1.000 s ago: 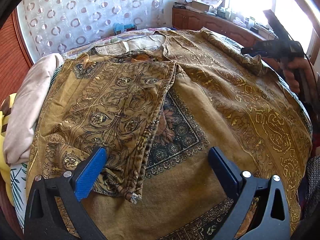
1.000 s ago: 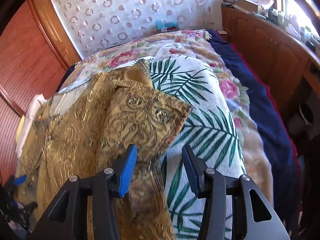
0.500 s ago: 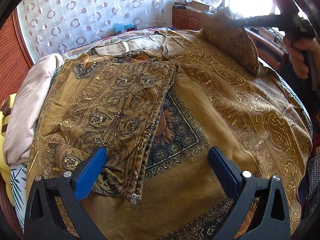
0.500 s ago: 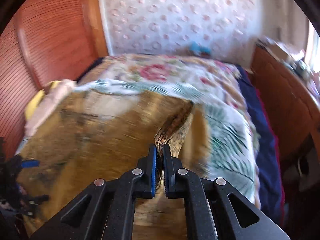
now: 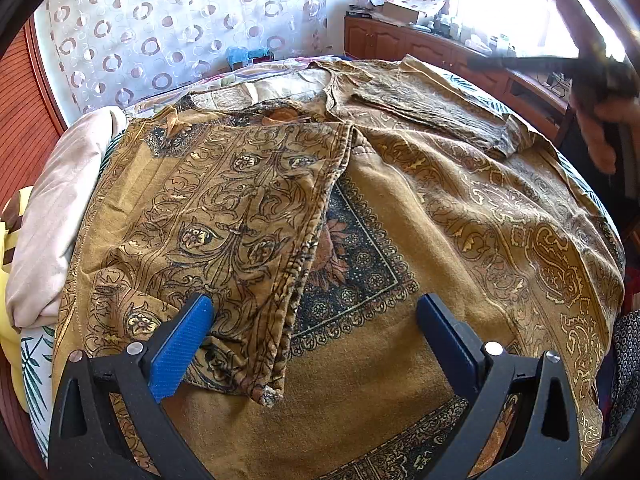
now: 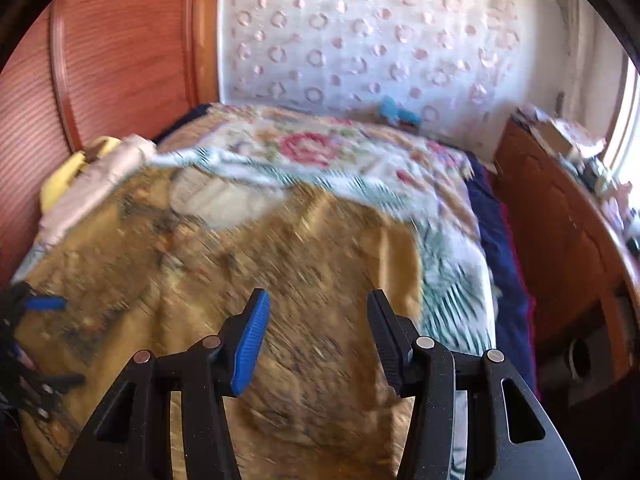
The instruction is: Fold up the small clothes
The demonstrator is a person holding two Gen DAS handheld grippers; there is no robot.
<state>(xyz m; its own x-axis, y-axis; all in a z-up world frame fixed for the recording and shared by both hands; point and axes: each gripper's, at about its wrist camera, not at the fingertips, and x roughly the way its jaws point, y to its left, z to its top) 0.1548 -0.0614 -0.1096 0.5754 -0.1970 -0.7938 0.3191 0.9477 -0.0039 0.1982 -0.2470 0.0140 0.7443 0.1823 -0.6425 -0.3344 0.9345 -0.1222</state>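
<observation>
On bed, sleeve [image 5: 436,108] now folded, right tongs [image 6: 318,340] reopened

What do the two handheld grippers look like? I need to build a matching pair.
Both match: a matte black, speckled frame with triangular cut-outs and round silver pins at the joints. On the left gripper and the right gripper, the left finger carries a bright blue ribbed pad; the other pad looks dark navy to black. No cables or markings show. A bare hand grips the right one; no sleeve is visible.

Ochre garment [image 5: 400,392] — black scrollwork, gold paisley; white curtain [image 5: 180,32] — brown rings; bedsheet [image 6: 452,280] — green palm leaves.
</observation>
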